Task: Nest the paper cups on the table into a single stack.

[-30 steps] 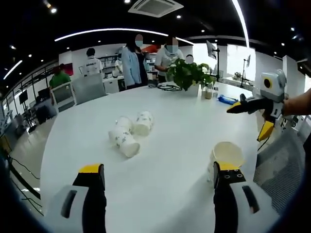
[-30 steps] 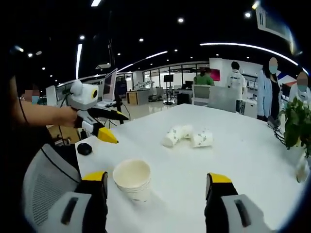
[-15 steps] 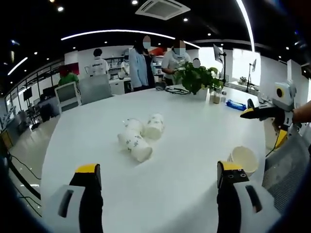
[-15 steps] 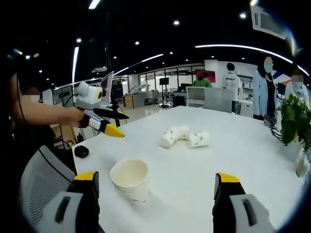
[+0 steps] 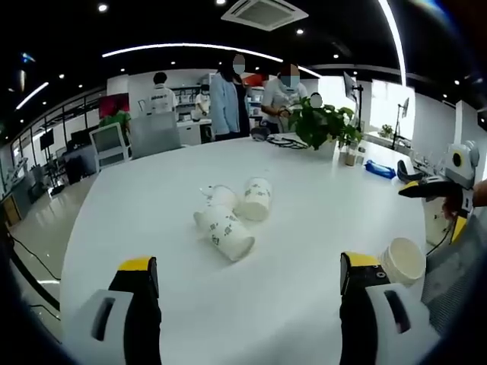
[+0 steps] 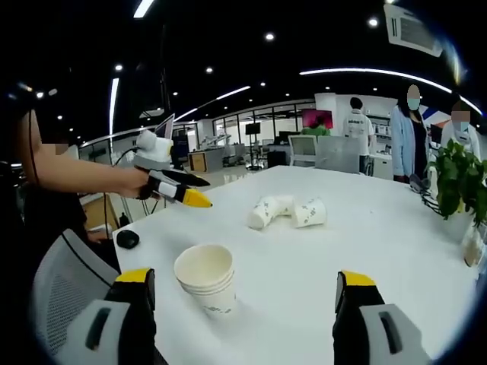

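Three white printed paper cups lie on their sides in a cluster on the white table (image 5: 152, 213): one nearest (image 5: 228, 234), one behind it (image 5: 218, 196), one to the right (image 5: 257, 199). In the right gripper view the same cluster (image 6: 285, 211) lies past an upright nested stack of cups (image 6: 206, 278), which also stands at the table's edge (image 5: 404, 261). My left gripper (image 5: 248, 266) is open above bare table, well short of the lying cups, and reaches in from the left (image 6: 185, 192). My right gripper (image 6: 243, 280) is open, with the stack just inside its left jaw, and shows far right (image 5: 430, 190).
A potted plant (image 5: 319, 122) stands at the table's far side, with small items and a blue object (image 5: 378, 169) near it. Several people stand behind the table. Grey chairs sit at the far edge (image 5: 156, 133) and beside me (image 6: 65, 285). A dark mouse (image 6: 127, 239) lies at the table edge.
The left gripper has moved forward over the table toward the lying cups; its view has swung so the stack sits further right. The right gripper has barely moved. No cup has moved.
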A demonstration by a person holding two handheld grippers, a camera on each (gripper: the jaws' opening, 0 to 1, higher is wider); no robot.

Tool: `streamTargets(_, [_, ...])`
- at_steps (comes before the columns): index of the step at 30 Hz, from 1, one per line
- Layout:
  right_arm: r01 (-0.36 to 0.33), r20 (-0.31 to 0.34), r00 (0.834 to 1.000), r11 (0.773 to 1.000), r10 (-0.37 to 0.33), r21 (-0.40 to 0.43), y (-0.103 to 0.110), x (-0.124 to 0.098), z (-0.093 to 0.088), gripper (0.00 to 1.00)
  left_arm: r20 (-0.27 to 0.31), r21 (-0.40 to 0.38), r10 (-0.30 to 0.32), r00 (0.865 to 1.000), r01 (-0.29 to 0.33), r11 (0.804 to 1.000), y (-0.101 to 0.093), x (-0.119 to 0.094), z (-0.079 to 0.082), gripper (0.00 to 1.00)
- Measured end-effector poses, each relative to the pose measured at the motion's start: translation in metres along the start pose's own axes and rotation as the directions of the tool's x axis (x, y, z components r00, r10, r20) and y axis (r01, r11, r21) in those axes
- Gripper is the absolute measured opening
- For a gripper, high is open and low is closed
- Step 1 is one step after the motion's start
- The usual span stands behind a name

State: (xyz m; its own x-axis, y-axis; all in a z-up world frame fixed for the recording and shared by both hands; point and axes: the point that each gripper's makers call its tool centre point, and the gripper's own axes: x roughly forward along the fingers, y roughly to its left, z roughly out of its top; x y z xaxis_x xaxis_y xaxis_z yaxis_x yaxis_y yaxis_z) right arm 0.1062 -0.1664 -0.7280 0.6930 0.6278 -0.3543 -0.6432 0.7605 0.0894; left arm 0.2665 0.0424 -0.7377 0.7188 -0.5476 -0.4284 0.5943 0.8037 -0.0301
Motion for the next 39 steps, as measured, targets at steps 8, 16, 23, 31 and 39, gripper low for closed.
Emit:
streamTargets(8, [0.012,0.006,1.0,1.0,-0.013,0.019,-0.003,-0.002,-0.003,1.0,-0.021,-0.044,0.025,0.999,-0.026,0.999,0.011,0.013,-0.005,0.96])
streamTargets(16, [0.017,0.015,1.0,0.999,-0.018,0.034,-0.004,-0.004,-0.005,1.0,-0.049,-0.066,0.047,0.998,-0.051,0.997,0.026,0.032,-0.013,0.96])
streamTargets(23, [0.039,0.027,0.999,0.998,-0.04,0.039,-0.008,-0.004,-0.004,1.0,-0.081,-0.084,0.058,0.995,-0.065,0.994,0.035,0.044,-0.02,0.91])
streamTargets(31, [0.059,0.03,0.998,0.998,-0.06,0.035,-0.01,-0.003,-0.005,1.0,-0.109,-0.109,0.064,0.992,-0.076,0.991,0.035,0.06,-0.017,0.87])
streamTargets(39, [0.089,0.039,0.995,0.995,-0.091,0.046,-0.015,-0.006,-0.004,0.98,-0.128,-0.158,0.046,0.991,-0.066,0.985,0.027,0.079,-0.018,0.83])
